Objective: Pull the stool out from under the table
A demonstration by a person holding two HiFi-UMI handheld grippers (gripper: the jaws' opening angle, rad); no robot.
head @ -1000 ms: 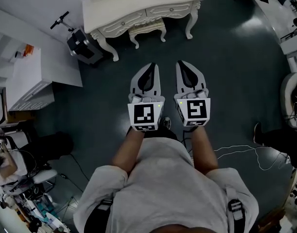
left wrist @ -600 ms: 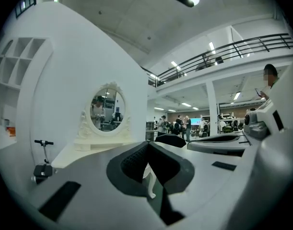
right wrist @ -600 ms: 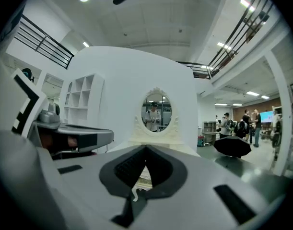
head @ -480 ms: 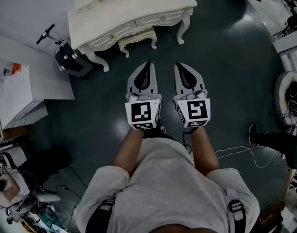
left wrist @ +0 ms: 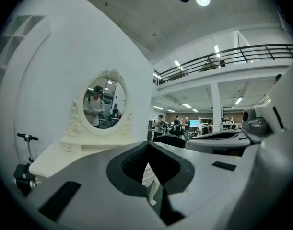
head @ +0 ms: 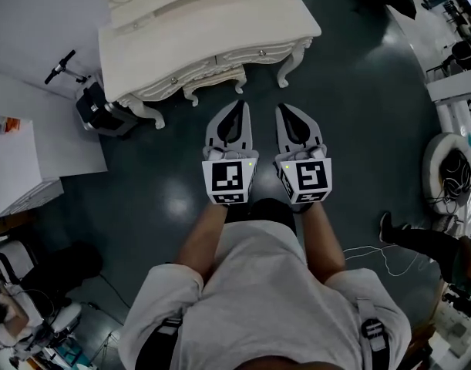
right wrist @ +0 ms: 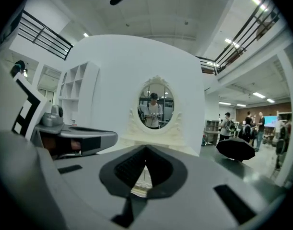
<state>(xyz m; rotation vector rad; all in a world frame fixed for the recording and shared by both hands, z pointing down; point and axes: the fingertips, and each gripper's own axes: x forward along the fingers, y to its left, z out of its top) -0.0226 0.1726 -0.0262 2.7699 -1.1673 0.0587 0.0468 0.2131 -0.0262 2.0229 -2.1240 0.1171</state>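
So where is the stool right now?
In the head view the stool sits tucked under the front edge of the white table, upper centre, just ahead of the left claw.

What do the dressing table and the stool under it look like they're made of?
Dressing table: probably painted wood, cream, slightly glossy, judging by carved trim and curved legs. Stool: seemingly matching cream-painted carved wood; its seat is hidden.

Dark floor [head: 358,114] — cream table [head: 204,21], stool [head: 214,83] tucked beneath
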